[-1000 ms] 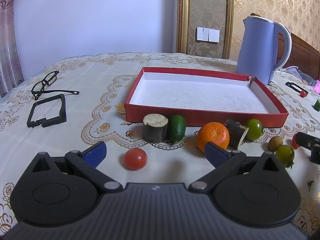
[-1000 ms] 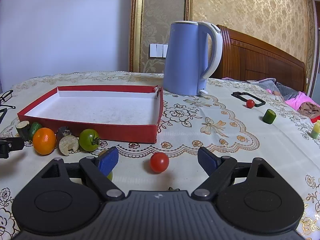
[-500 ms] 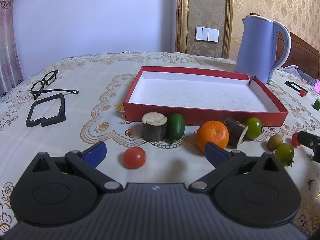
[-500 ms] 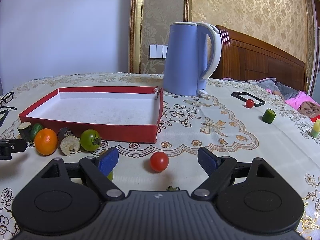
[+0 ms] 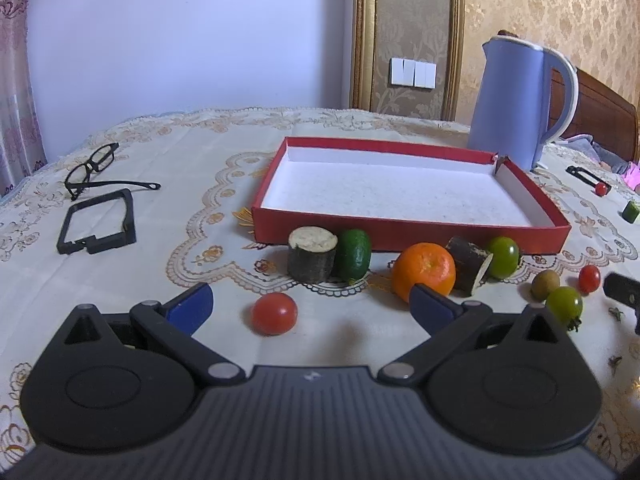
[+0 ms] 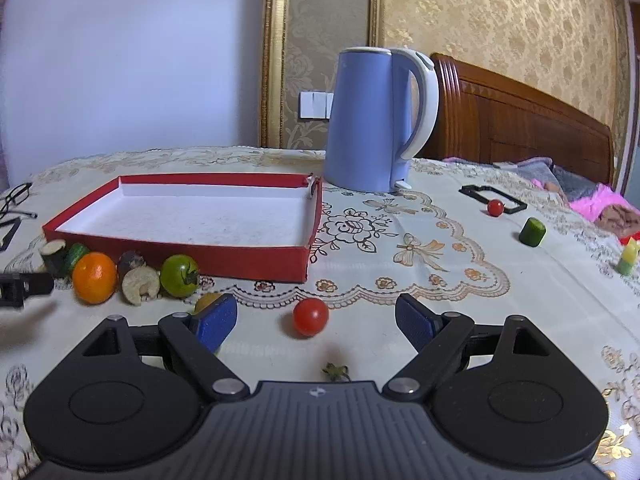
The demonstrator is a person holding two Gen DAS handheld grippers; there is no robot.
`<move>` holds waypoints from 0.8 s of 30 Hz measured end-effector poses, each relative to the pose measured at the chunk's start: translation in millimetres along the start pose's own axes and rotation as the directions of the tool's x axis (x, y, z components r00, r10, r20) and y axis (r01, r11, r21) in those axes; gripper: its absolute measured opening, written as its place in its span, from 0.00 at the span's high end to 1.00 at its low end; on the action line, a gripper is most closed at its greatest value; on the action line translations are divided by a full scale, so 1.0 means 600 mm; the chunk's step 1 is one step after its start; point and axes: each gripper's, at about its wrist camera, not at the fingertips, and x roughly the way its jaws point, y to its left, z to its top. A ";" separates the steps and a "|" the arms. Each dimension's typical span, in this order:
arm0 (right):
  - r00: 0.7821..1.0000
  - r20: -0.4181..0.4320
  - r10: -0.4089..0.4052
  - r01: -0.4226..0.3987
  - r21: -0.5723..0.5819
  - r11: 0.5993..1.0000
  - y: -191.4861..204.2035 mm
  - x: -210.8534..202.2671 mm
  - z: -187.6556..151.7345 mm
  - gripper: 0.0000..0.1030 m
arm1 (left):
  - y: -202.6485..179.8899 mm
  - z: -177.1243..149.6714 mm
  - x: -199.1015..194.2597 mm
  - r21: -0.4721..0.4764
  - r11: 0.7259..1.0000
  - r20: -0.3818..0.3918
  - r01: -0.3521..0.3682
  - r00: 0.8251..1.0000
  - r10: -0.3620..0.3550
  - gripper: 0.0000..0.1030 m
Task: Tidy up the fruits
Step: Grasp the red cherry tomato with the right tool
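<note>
An empty red tray (image 5: 404, 232) with a white floor lies on the tablecloth; it also shows in the right wrist view (image 6: 192, 258). Before it lie a stump-like piece (image 5: 312, 254), a dark green fruit (image 5: 354, 254), an orange (image 5: 425, 273), a cut dark piece (image 5: 469, 267), green tomatoes (image 5: 503, 257) (image 5: 564, 304) and a brown fruit (image 5: 545, 285). My left gripper (image 5: 310, 304) is open around a red tomato (image 5: 274, 313). My right gripper (image 6: 316, 318) is open around another red tomato (image 6: 310, 317).
A blue kettle (image 6: 374, 120) stands behind the tray. Glasses (image 5: 94, 170) and a black frame (image 5: 98, 226) lie at the left. At the right lie a black frame with a small tomato (image 6: 495, 207), a cucumber piece (image 6: 532, 232) and a yellow-green piece (image 6: 627, 258).
Both grippers have edged slightly forward toward the fruit and stayed open. The fruits have not moved.
</note>
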 end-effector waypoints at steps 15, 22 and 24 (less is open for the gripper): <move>0.998 0.002 0.056 -0.056 -0.064 0.996 -0.027 -0.041 -0.043 0.21 | 0.028 -0.032 -0.023 0.005 0.999 0.012 0.049 0.999 -0.049 0.00; 0.997 0.060 0.052 -0.043 -0.133 0.990 -0.026 -0.083 -0.064 0.21 | 0.035 -0.037 -0.025 0.003 0.997 0.007 0.073 0.997 -0.073 0.00; 0.997 0.065 0.045 -0.036 -0.134 0.990 -0.026 -0.080 -0.057 0.21 | 0.031 -0.037 -0.022 0.011 0.998 0.001 0.065 0.998 -0.065 0.00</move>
